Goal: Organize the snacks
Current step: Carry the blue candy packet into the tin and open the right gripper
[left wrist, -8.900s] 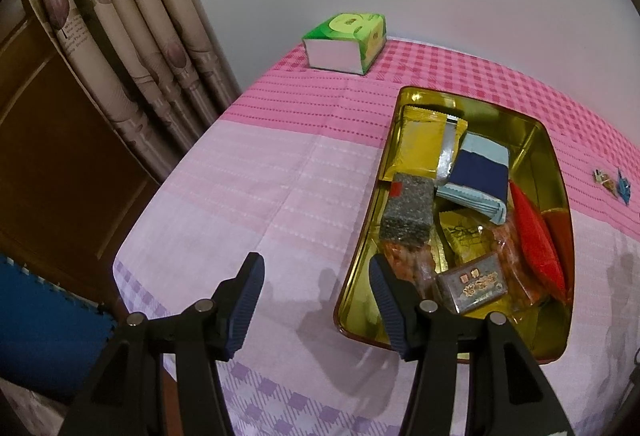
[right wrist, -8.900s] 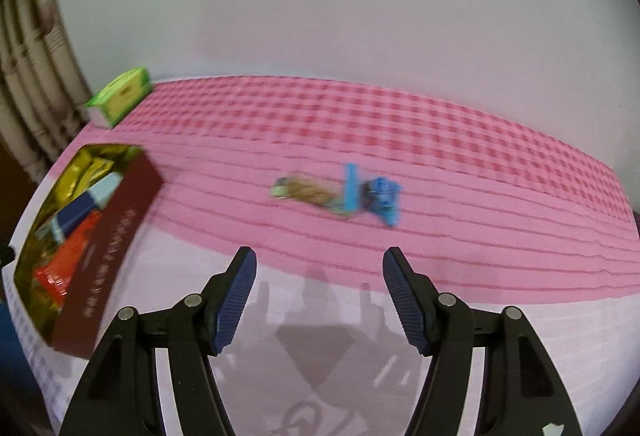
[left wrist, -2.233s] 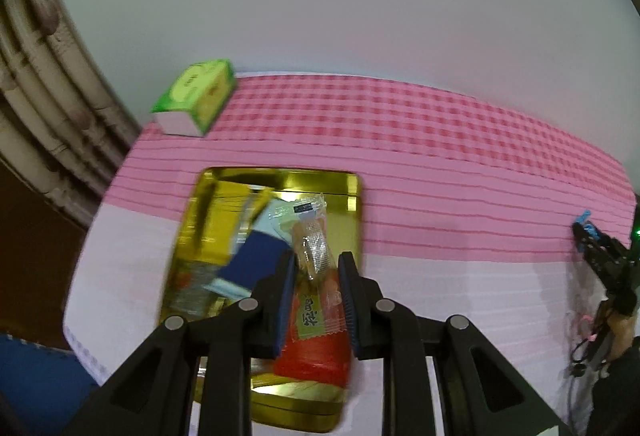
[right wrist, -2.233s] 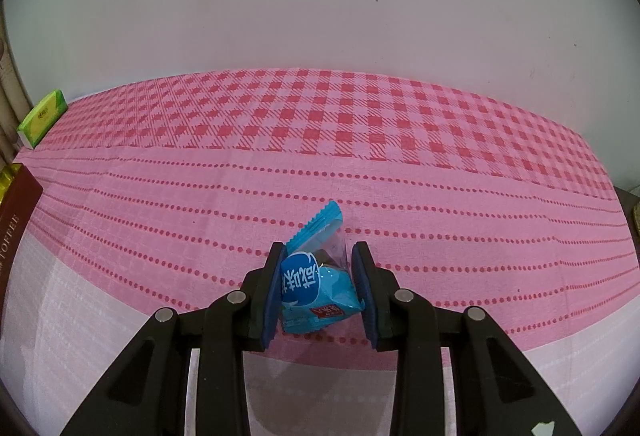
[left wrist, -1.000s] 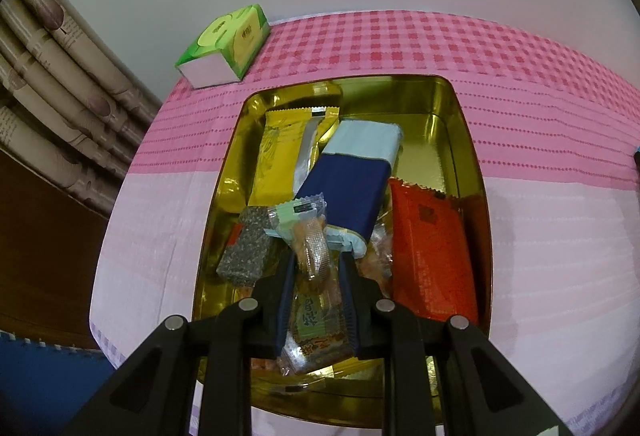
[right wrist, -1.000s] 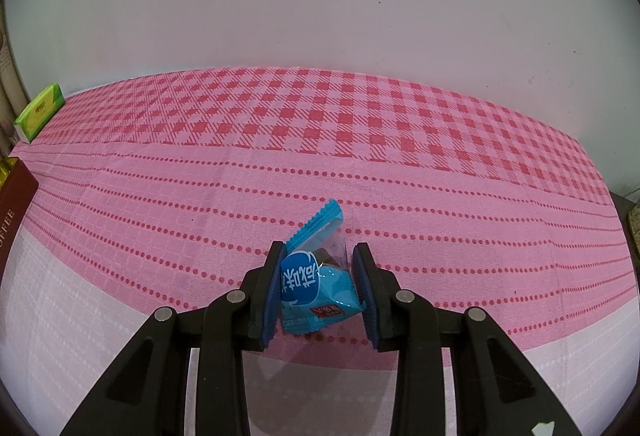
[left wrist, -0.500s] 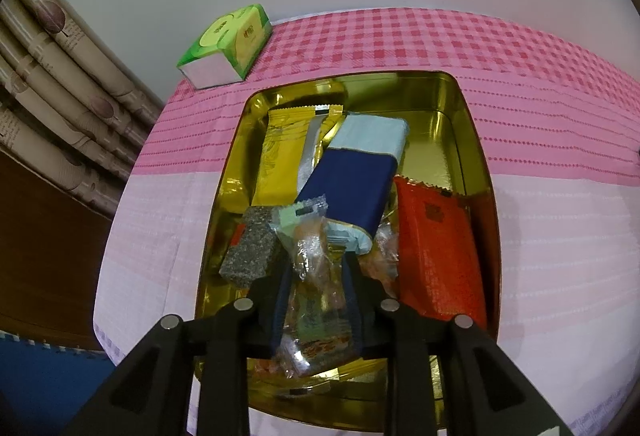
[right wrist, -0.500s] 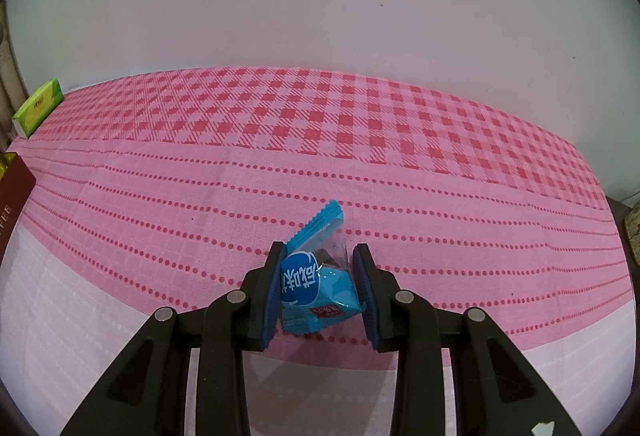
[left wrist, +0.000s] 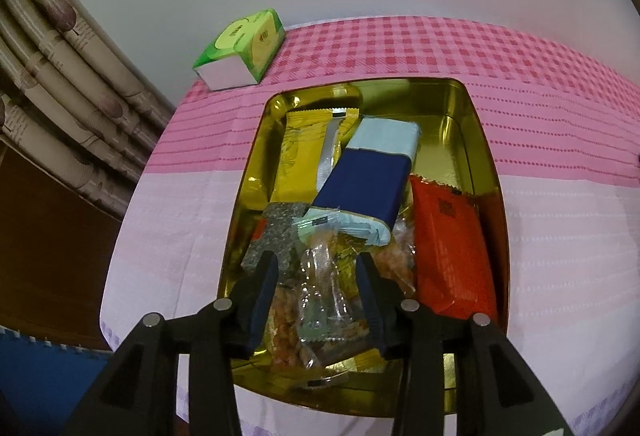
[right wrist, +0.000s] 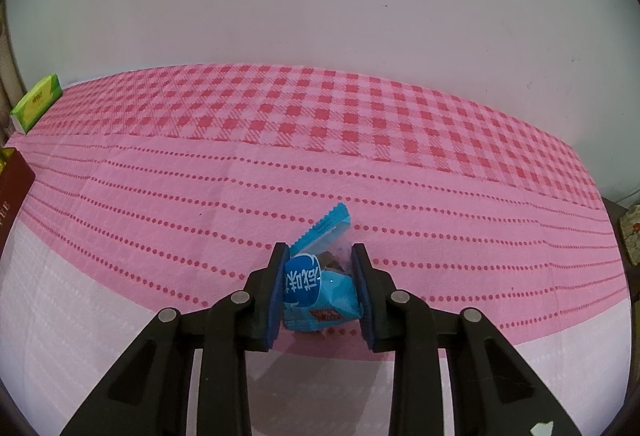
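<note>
Left gripper [left wrist: 320, 288] over the near end of the gold tin [left wrist: 486, 171], jaws just been opening; the clear snack packet [left wrist: 322, 288] lies loose between them, pads off it, resting on the other snacks. Tin also holds a yellow packet [left wrist: 300, 159], a navy-and-pale-blue pack [left wrist: 368, 175], a red packet [left wrist: 448, 244] and a speckled grey bar [left wrist: 276, 236]. Green tissue box [left wrist: 240, 49] stands beyond the tin on the pink checked cloth [left wrist: 540, 107] of the tabletop. Right gripper [right wrist: 318, 290] pinches a blue candy packet [right wrist: 316, 286], which sits low against the cloth, well apart from the tin at the left edge of that view.
</note>
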The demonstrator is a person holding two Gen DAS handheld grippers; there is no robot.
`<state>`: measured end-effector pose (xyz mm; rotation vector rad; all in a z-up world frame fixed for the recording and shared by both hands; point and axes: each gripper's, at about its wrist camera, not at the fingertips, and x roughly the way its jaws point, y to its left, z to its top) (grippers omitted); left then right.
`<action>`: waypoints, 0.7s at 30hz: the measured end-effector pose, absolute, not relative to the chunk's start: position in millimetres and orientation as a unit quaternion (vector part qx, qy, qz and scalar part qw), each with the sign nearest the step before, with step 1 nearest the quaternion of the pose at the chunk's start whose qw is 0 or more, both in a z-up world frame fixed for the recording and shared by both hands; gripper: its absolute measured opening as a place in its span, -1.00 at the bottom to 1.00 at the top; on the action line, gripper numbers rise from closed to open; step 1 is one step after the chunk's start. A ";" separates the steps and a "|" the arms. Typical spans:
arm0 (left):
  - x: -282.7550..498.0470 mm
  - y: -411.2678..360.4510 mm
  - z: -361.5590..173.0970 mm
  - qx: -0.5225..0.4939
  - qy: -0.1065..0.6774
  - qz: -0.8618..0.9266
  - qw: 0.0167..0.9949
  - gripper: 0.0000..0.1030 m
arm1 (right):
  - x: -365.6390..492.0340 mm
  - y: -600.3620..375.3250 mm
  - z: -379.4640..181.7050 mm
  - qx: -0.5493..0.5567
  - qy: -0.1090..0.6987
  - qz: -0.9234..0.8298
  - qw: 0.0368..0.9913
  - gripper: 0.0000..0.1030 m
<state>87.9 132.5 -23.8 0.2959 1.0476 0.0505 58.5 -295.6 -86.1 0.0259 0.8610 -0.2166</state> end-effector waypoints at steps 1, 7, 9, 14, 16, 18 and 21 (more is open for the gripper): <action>86.8 132.8 -23.1 0.141 0.497 0.025 0.856 -0.17 | 58.0 -295.0 -85.7 0.013 0.417 -0.105 0.903 -0.46; 79.1 134.9 -15.1 0.137 0.485 0.028 0.863 -0.16 | 56.8 -290.7 -80.2 0.009 0.413 -0.103 0.905 -0.47; 76.7 135.3 -14.0 0.135 0.483 0.028 0.864 -0.16 | 55.1 -289.8 -77.5 0.012 0.412 -0.102 0.905 -0.47; 70.4 136.6 -13.8 0.128 0.481 0.023 0.867 -0.15 | 49.9 -281.9 -72.9 0.013 0.410 -0.096 0.907 -0.47; 69.5 137.4 -14.0 0.125 0.482 0.023 0.867 -0.15 | 47.1 -277.0 -70.5 0.013 0.410 -0.092 0.907 -0.47; 67.4 139.3 -13.6 0.120 0.482 0.024 0.867 -0.13 | 43.1 -273.1 -68.5 0.016 0.409 -0.088 0.908 -0.46; 63.3 141.5 -11.4 0.116 0.480 0.026 0.869 0.04 | 38.7 -266.5 -63.7 0.026 0.407 -0.080 0.909 -0.47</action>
